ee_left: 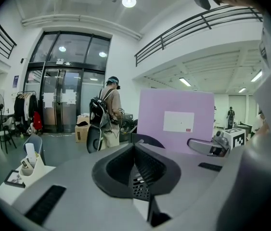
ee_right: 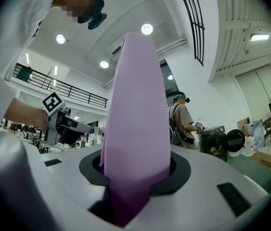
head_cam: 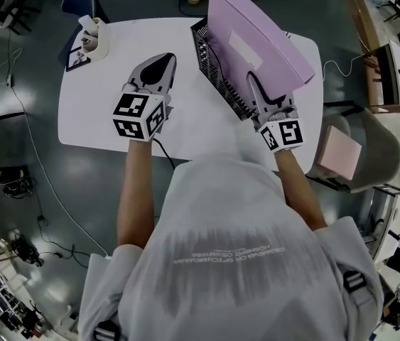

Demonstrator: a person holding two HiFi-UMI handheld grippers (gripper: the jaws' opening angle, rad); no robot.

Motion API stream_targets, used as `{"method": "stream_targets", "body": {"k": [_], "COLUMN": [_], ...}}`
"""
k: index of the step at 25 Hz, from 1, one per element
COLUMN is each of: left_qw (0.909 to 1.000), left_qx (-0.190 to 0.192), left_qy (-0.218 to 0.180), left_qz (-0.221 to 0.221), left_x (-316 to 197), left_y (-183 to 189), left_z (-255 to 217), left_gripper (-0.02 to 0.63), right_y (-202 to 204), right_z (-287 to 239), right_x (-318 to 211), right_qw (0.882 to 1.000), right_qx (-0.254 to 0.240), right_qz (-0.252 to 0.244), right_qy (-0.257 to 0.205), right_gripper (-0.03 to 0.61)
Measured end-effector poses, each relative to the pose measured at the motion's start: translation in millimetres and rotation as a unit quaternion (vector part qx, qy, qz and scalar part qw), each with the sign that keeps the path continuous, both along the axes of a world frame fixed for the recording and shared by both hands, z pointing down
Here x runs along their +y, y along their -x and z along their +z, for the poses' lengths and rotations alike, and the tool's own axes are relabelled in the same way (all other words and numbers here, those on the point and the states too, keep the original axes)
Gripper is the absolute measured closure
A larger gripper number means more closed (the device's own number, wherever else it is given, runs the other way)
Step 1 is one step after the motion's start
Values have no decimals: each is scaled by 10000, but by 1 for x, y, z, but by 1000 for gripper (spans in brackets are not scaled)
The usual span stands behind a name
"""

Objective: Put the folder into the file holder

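Note:
A lilac folder [head_cam: 256, 34] with a white label stands upright over the black mesh file holder [head_cam: 210, 59] on the white table [head_cam: 100, 112]. Its lower edge is down among the holder's wires; how deep is hidden. My right gripper [head_cam: 255, 85] is shut on the folder's near edge, and the folder [ee_right: 135, 105] rises edge-on between the jaws [ee_right: 135, 177]. My left gripper [head_cam: 158, 66] hovers over the table left of the holder, shut and empty. In the left gripper view the shut jaws [ee_left: 135, 150] point toward the folder's face [ee_left: 174, 121].
A white desk organiser [head_cam: 93, 38] sits at the table's far left corner. A grey chair with a pink item [head_cam: 342, 155] stands to the right of the table. A person with a backpack [ee_left: 107, 112] stands beyond the table.

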State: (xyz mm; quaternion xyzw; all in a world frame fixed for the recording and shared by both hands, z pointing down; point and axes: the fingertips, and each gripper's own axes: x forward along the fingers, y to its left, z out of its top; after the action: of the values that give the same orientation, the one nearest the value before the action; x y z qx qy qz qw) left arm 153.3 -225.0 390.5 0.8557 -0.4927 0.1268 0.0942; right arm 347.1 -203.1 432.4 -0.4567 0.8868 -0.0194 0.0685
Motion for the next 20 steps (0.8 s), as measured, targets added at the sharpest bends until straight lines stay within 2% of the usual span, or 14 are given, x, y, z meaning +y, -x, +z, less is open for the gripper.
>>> {"method": "stream_targets", "body": {"k": [5, 14, 20], "left_qw": [10000, 9999, 9998], "left_qx": [-30, -35, -25], "left_qy": [58, 122, 174], "left_qz": [7, -29, 38], "left_x": [2, 3, 4], "left_y": [-2, 3, 0], "left_z": [4, 14, 17], "left_gripper": [597, 597, 597], "right_y": [2, 6, 13], "right_z": [11, 43, 64], "right_x": [3, 7, 9], "right_qw": [9996, 9982, 9937], "right_qx": [-117, 70, 427], "right_qz": [79, 86, -119], "right_qy": [227, 582, 1033], "right_gripper": [396, 388, 376]}}
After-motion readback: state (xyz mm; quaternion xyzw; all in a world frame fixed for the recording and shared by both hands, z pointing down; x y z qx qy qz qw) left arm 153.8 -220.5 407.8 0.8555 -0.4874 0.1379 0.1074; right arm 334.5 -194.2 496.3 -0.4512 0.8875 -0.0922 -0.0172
